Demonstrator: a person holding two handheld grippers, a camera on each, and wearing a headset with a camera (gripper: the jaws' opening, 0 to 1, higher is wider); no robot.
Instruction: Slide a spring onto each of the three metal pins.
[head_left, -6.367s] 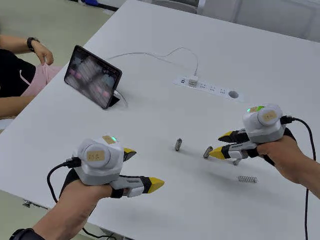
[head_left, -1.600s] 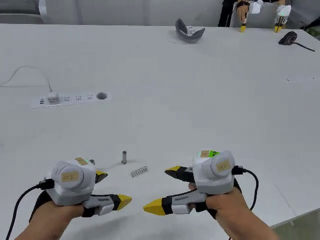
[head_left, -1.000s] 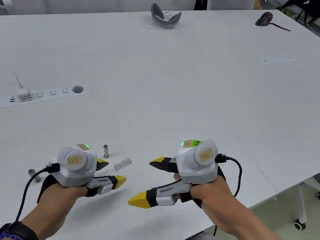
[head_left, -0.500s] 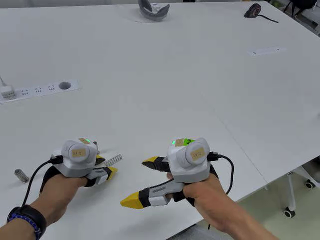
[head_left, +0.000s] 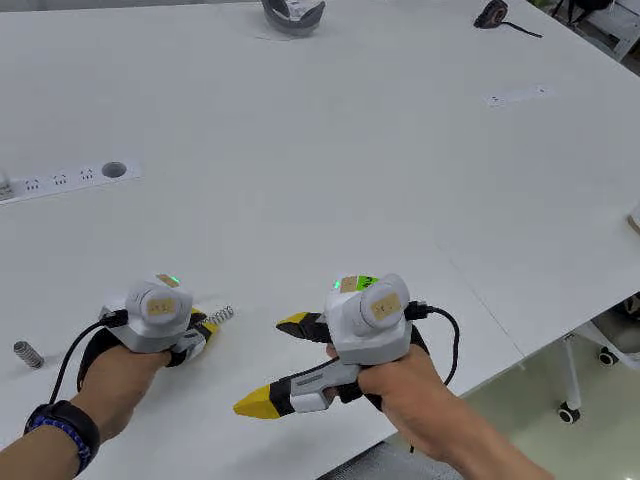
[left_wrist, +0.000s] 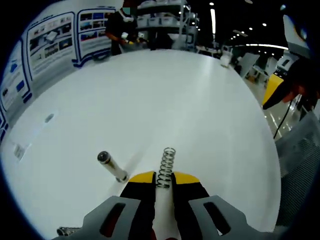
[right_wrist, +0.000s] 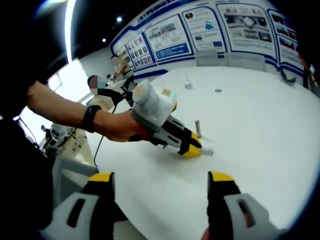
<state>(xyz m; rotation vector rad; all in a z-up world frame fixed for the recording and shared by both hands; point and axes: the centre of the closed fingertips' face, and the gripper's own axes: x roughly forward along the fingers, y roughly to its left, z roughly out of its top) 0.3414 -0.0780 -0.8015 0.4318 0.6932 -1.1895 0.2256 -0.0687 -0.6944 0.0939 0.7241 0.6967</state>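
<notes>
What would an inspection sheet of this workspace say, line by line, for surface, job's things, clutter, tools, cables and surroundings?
Surface: white table.
Job's things: one spring in the left tool; a bare pin standing upright beside it; a second spring further left on the table.
Clutter: power strip; grey object at the far edge.
Tools: left tool shut on the spring; right tool open, holding nothing.
Cables: black cable from the right tool.
Surroundings: wall posters.

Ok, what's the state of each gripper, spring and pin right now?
left gripper: shut on held spring.
held spring: sticks out past the jaw tips, on no pin.
pin: standing, bare.
right gripper: open, empty.
second spring: on the table; over a pin or not, cannot tell.
</notes>
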